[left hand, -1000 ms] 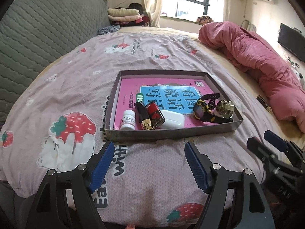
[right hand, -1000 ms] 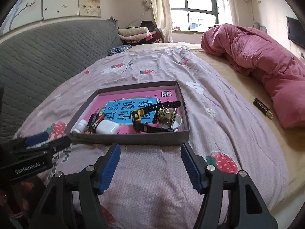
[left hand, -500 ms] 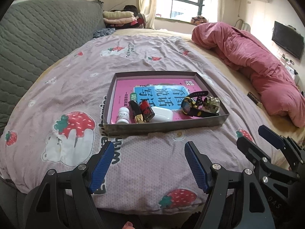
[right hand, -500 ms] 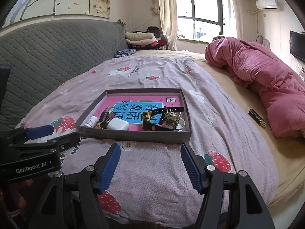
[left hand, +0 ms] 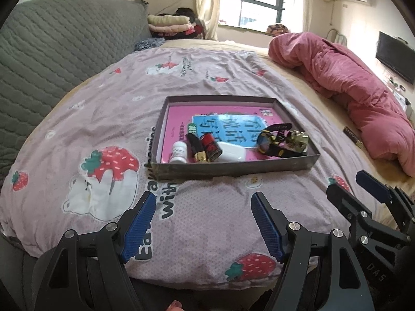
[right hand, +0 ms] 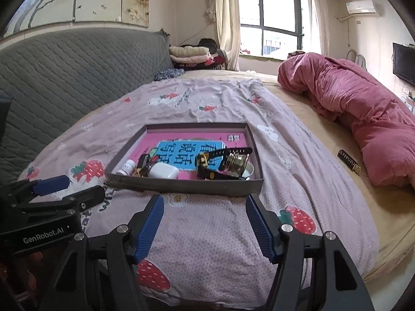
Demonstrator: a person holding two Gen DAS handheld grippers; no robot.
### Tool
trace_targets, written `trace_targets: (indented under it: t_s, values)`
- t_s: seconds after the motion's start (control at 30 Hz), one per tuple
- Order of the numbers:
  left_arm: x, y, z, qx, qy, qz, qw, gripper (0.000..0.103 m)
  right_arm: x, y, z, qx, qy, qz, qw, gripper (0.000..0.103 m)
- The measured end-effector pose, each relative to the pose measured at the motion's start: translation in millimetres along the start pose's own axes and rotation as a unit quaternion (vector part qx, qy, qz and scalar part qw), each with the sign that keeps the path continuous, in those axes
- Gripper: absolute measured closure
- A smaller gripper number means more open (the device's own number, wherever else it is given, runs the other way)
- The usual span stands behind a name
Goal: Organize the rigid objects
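While both tools hang above the near edge of the bed, nothing is held: the left tool (left hand: 203, 226) is spread wide with its blue ribbed pads apart, and the right tool (right hand: 205, 229) is spread just as wide and equally empty. The things to be organized are gathered in a shallow grey cardboard tray (left hand: 233, 167) set on the pink strawberry-print bedsheet (left hand: 103, 119), lined with a pink and blue printed sheet. Along its near wall a small white plastic bottle (left hand: 178, 152), a black and gold lipstick tube (left hand: 197, 147), a red and black lighter-like case (left hand: 210, 143) and a smooth white rounded case (left hand: 231, 152) are packed side by side, touching. Towards the right corner a black-strapped wristwatch (left hand: 272, 142) is seen lying against a brass-coloured metal piece (left hand: 298, 140). A dark slim bar with gold lettering (right hand: 348, 161) is left outside the tray, near the rose-coloured quilt (right hand: 363, 114).

All are judged light and stiff. The white case is likely slippery and would best be pinched across its short sides; the bottle around its body; the watch by its rigid face, since the strap would flex. The tray wall and the tight packing are expected to hamper pad entry
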State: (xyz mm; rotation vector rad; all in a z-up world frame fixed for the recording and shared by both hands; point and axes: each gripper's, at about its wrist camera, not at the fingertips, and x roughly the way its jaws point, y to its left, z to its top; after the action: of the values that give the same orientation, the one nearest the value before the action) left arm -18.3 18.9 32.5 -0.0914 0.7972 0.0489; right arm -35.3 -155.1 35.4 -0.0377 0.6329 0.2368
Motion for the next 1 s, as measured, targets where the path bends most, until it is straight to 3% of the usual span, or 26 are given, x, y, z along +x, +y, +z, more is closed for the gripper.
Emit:
trace_targets:
  t_s: [0.47,1.0]
  values:
    - [39,1,-7,-0.001,0.024,0.006,0.9997,0.026,34,4,-11,-0.019,0.012,-0.003,1.000,0.038]
    - [68,-5,-12,0.006,0.046,0.010,0.9989,0.026,61,-6,-19,0.001,0.047,-0.005,0.999,0.038]
